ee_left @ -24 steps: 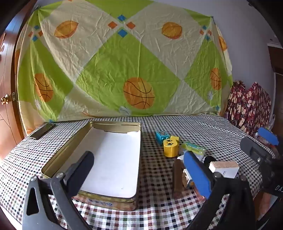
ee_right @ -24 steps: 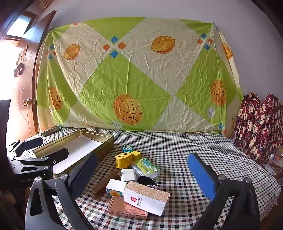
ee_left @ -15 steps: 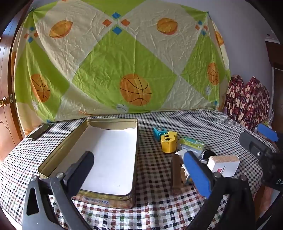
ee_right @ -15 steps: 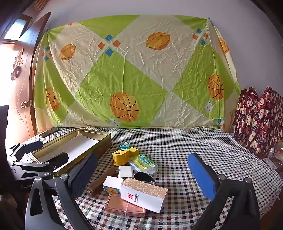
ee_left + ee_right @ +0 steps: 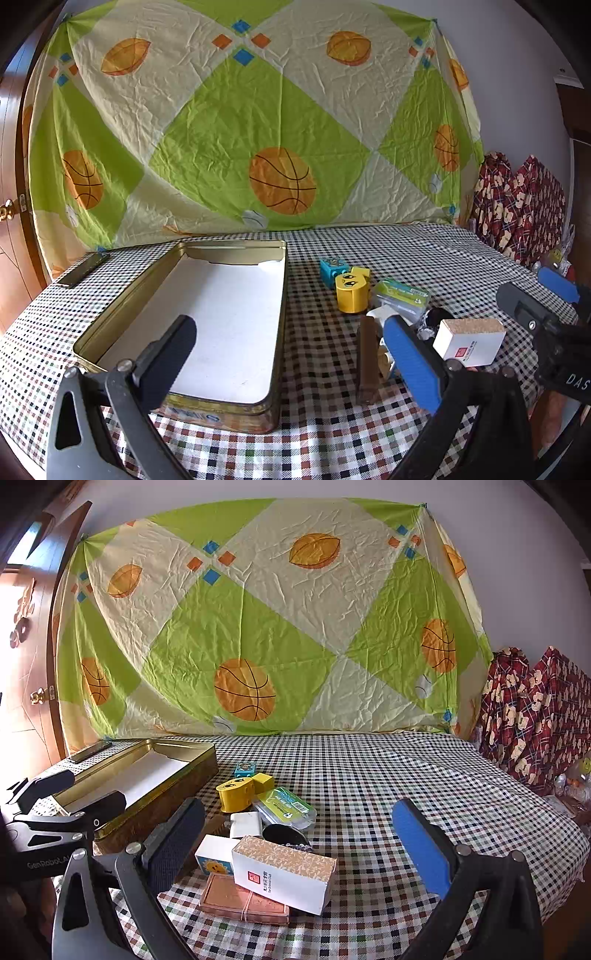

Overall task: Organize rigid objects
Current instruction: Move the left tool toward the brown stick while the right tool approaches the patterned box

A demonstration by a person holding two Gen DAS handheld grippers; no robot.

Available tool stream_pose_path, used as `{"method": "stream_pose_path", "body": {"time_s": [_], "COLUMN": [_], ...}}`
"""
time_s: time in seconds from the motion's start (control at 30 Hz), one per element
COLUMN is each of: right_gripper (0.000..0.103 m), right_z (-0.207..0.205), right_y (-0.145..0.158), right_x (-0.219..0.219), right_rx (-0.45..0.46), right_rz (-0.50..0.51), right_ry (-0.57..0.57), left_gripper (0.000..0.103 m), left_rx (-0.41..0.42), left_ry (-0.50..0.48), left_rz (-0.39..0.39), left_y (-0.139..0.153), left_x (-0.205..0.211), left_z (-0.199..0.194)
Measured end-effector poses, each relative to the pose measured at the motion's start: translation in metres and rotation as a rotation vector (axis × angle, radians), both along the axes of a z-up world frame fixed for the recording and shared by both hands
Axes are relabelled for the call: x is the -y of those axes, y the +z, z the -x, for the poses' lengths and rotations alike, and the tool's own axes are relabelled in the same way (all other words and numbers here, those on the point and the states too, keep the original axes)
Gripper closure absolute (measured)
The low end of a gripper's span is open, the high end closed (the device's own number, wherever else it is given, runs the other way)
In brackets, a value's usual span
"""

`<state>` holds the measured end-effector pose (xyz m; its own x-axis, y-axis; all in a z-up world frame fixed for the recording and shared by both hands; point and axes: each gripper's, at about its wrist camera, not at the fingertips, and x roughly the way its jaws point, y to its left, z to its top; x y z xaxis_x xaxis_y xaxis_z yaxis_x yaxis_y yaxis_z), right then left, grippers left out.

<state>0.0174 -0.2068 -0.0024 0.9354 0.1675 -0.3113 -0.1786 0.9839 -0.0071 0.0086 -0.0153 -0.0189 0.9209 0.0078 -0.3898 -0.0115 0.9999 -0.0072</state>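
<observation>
An open gold tin with a white floor lies on the checked table; it also shows in the right wrist view. Right of it is a cluster: a yellow block, blue block, green packet, brown bar and a white box with a patterned top resting on a pink flat box. My left gripper is open and empty over the tin's near right corner. My right gripper is open and empty just above the white box.
A dark remote lies at the table's far left. A basketball-print sheet hangs behind the table. Plaid cloth is piled at the right. A wooden door stands at the left.
Both grippers have dropped slightly and edged forward; the objects sit a little larger and higher in view. Nothing was picked up or moved.
</observation>
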Motion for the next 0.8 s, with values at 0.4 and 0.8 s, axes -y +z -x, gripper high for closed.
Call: {"method": "stream_pose_path", "body": {"time_s": [0.4,0.8], "right_gripper": [0.001,0.001], "right_z": [-0.005,-0.018], "right_y": [-0.006,-0.024], "right_x": [0.003,-0.001], "right_rx": [-0.03,-0.091], "right_rz": [-0.01,-0.001], "right_ry": [-0.008,-0.014], "left_gripper": [0.0,0.0], "left_rx": [0.003,-0.001], "left_ry": [0.005,0.005], "left_rz": [-0.025,-0.034], "left_y": [-0.004,-0.012], "left_x": [0.004,0.006], "left_z": [-0.004,-0.009]}}
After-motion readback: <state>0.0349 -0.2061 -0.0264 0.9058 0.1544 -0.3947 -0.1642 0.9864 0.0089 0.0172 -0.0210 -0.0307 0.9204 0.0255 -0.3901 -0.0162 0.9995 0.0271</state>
